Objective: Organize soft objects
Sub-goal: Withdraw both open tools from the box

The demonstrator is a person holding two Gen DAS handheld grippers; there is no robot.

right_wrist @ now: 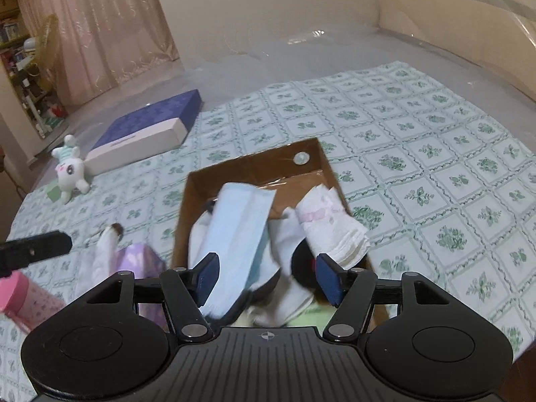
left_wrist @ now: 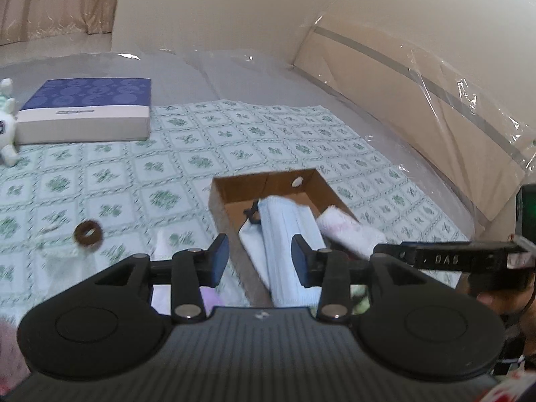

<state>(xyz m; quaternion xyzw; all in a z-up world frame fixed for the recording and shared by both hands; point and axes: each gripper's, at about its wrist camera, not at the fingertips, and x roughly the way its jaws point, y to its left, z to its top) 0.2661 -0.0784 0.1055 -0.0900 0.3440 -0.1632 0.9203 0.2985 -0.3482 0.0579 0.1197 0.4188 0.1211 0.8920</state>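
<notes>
Lying in cardboard box point(right_wrist: 187, 207), blue cloth point(right_wrist: 234, 227), below right tool point(right_wrist: 264, 278)

Bed point(right_wrist: 254, 33), wrapped in clear plastic film. Over it, a cloth point(right_wrist: 418, 154) with a green floral check pattern. Lying directly on the cloth: open cardboard box point(right_wrist: 254, 164) holding folded soft items; flat blue-and-white box point(right_wrist: 144, 134) toward the far left edge; white plush toy point(right_wrist: 70, 172) just beside that box; brown ring-shaped item point(left_wrist: 88, 232); pale purple item point(right_wrist: 137, 258) beside the cardboard box; pink item point(right_wrist: 23, 296) at the near left.
</notes>
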